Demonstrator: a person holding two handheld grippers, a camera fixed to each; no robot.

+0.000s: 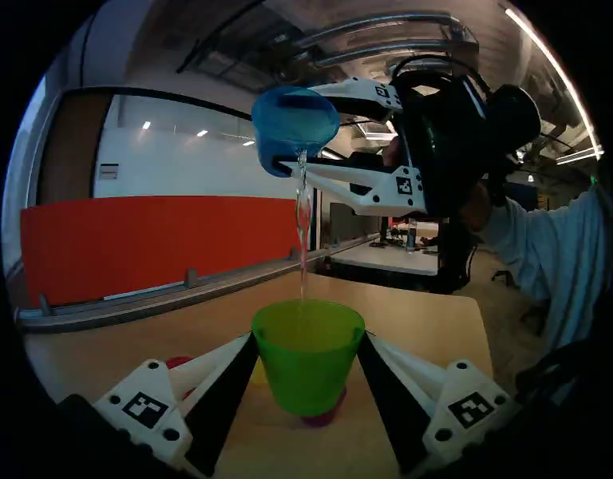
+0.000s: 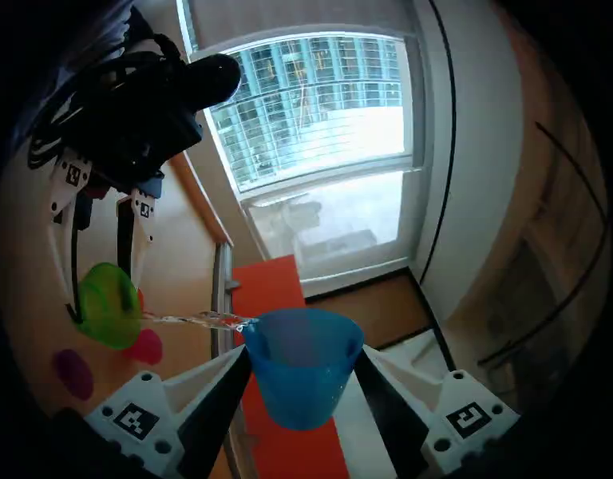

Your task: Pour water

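left gripper view: the left gripper (image 1: 306, 343) is clamped on an upright translucent green plastic cup (image 1: 308, 375), held low over the pale wooden table (image 1: 434, 319). above it, the right gripper (image 1: 300, 128) squeezes a tilted blue plastic cup (image 1: 290, 120), and a thin stream of water (image 1: 302, 239) falls from its rim into the green cup.

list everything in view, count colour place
green cup: 1, green, in the left claw
blue cup: 1, blue, tipped in the right claw
water stream: 1, clear, between the cups
pink pieces: 2, pink, on the table
table: 1, wooden, beneath
wall panel: 1, orange, behind table
left claw: 1, white-black, shut on green cup
right claw: 1, white-black, shut on blue cup
sleeve: 1, pale, behind right claw
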